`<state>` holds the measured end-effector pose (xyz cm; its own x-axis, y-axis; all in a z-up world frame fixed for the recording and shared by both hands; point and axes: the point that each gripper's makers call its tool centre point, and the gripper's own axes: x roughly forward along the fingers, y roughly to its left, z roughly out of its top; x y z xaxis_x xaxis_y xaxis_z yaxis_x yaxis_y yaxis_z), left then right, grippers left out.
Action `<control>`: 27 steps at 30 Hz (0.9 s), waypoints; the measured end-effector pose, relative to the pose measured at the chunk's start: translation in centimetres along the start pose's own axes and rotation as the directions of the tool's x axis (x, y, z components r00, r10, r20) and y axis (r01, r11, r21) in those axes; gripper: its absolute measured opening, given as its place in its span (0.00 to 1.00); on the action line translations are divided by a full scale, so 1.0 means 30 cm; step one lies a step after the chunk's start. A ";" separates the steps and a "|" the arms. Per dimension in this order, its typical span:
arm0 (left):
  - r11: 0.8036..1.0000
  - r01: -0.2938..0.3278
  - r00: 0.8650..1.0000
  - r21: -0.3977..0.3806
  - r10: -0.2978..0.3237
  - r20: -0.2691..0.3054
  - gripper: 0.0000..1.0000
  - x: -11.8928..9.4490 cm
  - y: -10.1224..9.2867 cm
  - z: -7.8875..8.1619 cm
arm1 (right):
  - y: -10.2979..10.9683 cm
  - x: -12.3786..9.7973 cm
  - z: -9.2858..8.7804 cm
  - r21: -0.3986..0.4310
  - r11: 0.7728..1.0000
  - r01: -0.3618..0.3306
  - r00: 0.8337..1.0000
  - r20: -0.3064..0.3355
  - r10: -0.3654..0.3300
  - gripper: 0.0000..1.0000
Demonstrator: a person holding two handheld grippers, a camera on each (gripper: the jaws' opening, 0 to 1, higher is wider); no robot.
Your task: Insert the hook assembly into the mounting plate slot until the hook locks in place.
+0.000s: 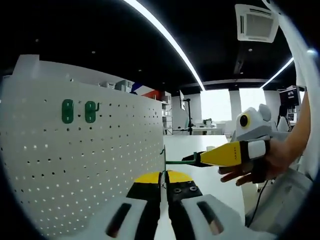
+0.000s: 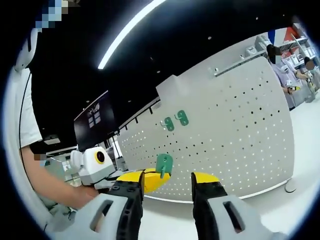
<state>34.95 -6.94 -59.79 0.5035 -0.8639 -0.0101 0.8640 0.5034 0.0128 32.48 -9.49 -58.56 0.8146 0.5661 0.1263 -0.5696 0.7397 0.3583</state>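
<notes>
two green hooks (image 1: 78, 111) already sit high on the white pegboard (image 1: 100, 165), while a third green hook (image 2: 164, 165) is still clear of it, pinched in the closed left tongs (image 1: 163, 186) with the wide-open right tongs (image 2: 167, 192) alongside, so insertion remains.

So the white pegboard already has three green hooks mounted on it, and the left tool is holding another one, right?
Not three: the left gripper view shows two mounted green hooks on the white pegboard. The left tool does hold another hook.
</notes>
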 end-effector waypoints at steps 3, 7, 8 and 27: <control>1.000 -0.003 1.000 -0.001 0.003 0.005 0.03 0.001 0.001 0.004 | -0.004 0.003 -0.002 0.009 1.000 0.006 1.000 0.003 -0.006 0.32; 1.000 -0.003 1.000 -0.001 0.003 0.006 0.03 0.000 0.000 0.006 | -0.009 0.006 0.000 0.036 0.999 0.012 1.000 0.007 -0.012 0.25; 1.000 -0.001 1.000 0.000 0.001 0.004 0.03 0.001 -0.003 0.004 | -0.009 0.006 0.001 0.039 0.999 0.012 1.000 0.009 -0.013 0.23; 1.000 0.010 1.000 -0.002 -0.010 0.004 0.03 0.014 -0.040 0.006 | 0.012 0.047 0.011 0.069 0.998 -0.002 1.000 0.017 0.001 0.10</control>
<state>34.13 -7.92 -59.62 0.4951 -0.8688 -0.0059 0.8688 0.4950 0.0103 33.45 -8.55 -57.96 0.8159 0.5604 0.1422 -0.5622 0.7116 0.4214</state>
